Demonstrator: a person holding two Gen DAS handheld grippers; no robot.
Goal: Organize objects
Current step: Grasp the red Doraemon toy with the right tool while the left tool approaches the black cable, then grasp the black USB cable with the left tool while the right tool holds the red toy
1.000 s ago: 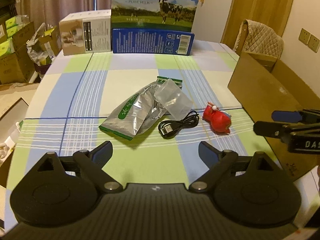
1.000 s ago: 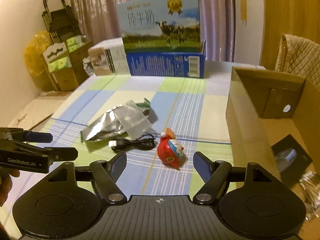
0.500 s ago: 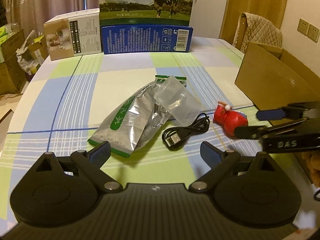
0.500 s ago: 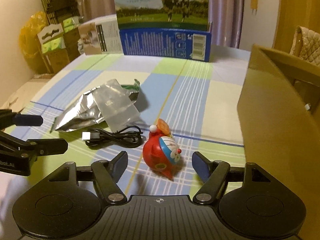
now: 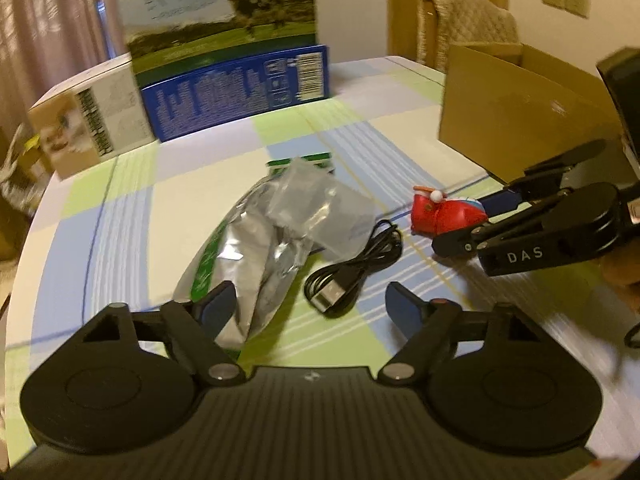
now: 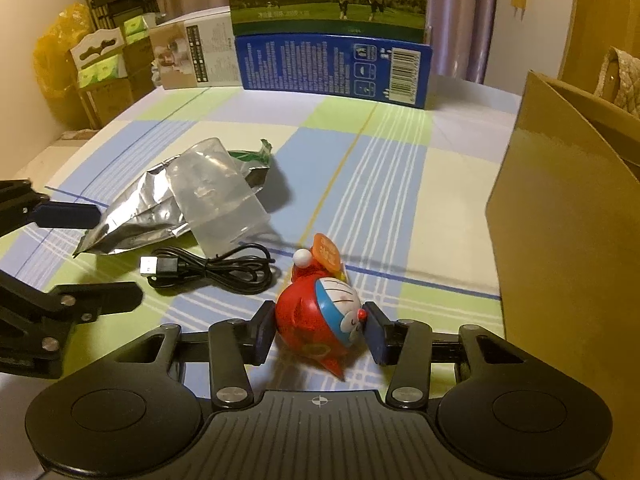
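A red Doraemon toy (image 6: 320,322) lies on the checked tablecloth, and my right gripper (image 6: 318,330) is shut on it, one pad on each side. In the left wrist view the toy (image 5: 444,212) sits between the right gripper's fingers (image 5: 460,242). My left gripper (image 5: 314,308) is open and empty, low over the table, with a silver foil pouch (image 5: 248,256) and a coiled black USB cable (image 5: 352,266) just ahead. The pouch (image 6: 160,216) and cable (image 6: 212,270) also show left of the toy in the right wrist view.
An open cardboard box (image 6: 568,240) stands at the right, close to the toy; it also shows in the left wrist view (image 5: 520,120). A milk carton box (image 6: 332,32) and a smaller box (image 6: 192,58) stand at the table's far edge.
My right gripper moved forward around the red toy and closed on it. My left gripper moved forward and lower toward the pouch and cable, still open.
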